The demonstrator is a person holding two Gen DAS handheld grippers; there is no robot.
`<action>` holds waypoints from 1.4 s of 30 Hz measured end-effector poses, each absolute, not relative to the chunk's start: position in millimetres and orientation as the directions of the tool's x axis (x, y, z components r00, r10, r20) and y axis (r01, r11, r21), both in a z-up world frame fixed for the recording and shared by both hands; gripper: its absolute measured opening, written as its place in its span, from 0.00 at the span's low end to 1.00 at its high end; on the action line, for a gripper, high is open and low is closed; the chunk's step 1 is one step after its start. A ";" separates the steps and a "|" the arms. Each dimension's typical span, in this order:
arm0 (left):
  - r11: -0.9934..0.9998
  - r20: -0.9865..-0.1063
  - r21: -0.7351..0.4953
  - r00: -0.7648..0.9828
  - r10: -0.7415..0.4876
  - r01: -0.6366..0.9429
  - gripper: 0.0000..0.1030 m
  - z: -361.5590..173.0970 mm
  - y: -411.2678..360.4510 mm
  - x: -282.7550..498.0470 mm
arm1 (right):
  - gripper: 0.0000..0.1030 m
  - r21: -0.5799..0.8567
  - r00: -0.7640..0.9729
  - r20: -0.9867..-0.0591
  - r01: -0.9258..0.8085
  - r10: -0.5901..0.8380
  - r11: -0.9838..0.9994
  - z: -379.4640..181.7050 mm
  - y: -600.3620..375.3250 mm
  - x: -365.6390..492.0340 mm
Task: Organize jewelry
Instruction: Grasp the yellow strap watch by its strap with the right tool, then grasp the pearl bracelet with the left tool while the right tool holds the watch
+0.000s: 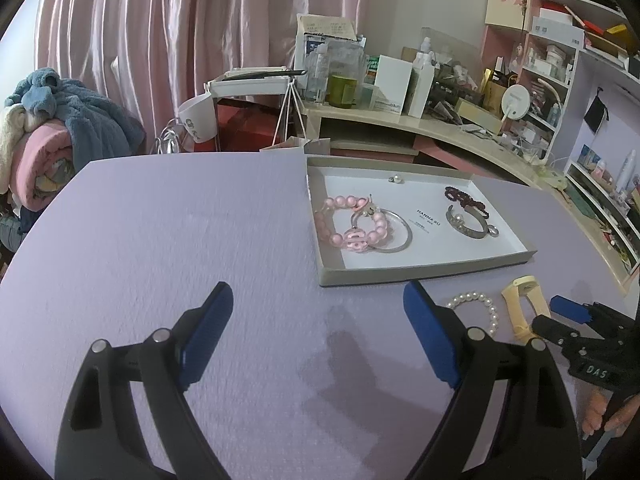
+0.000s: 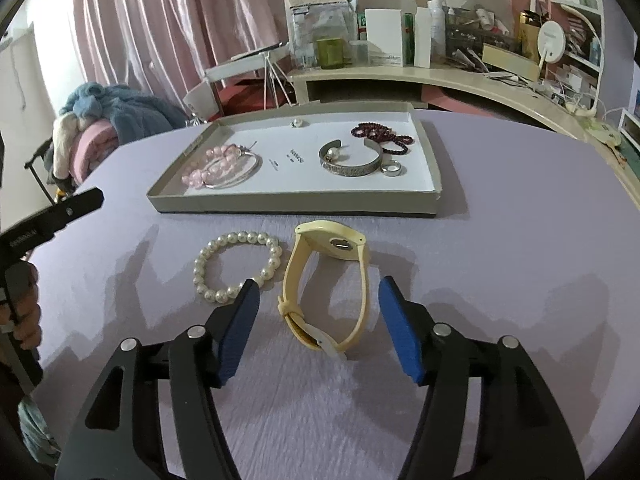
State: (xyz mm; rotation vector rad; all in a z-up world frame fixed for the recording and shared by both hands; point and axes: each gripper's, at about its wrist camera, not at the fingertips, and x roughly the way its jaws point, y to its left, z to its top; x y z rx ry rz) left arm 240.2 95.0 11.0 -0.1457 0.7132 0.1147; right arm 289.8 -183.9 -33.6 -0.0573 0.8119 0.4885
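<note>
Jewelry sits in two groups on the lavender table (image 2: 520,280). Shallow grey box lid (image 2: 280,202) with white inside holds most of it: pink bead bracelet (image 2: 212,166) overlapping a thin silver bangle (image 2: 244,174) at its left end, silver cuff (image 2: 352,164) with a pearl at one tip toward the right, small silver ring (image 2: 391,169) touching the cuff's near right side, dark red bead strand (image 2: 380,136) behind the cuff, one small pearl stud (image 2: 297,122) alone near the far wall.

Outside the lid, on the cloth just in front of it: white pearl bracelet (image 2: 236,266) lying flat, and beside it to the right a pale yellow watch (image 2: 328,280), strap buckled in a loop, resting on its side with the case back up.

Right gripper (image 2: 316,300) spread wide, low over the table, blue pads on either side of the watch strap, not touching it. Left pad overlaps the pearl bracelet's near edge in view; contact cannot be told.

Left gripper (image 1: 320,308) also spread wide, nothing between its pads, over bare cloth left of the pearls and in front of the lid's near left corner.
</note>
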 end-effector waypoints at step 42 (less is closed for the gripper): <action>0.995 -0.694 -0.080 0.720 -0.009 -0.065 0.85 -4.3 55.4 252.2 | 0.28 0.170 0.599 -0.709 -0.367 0.373 0.914 -33.7 -205.6 299.9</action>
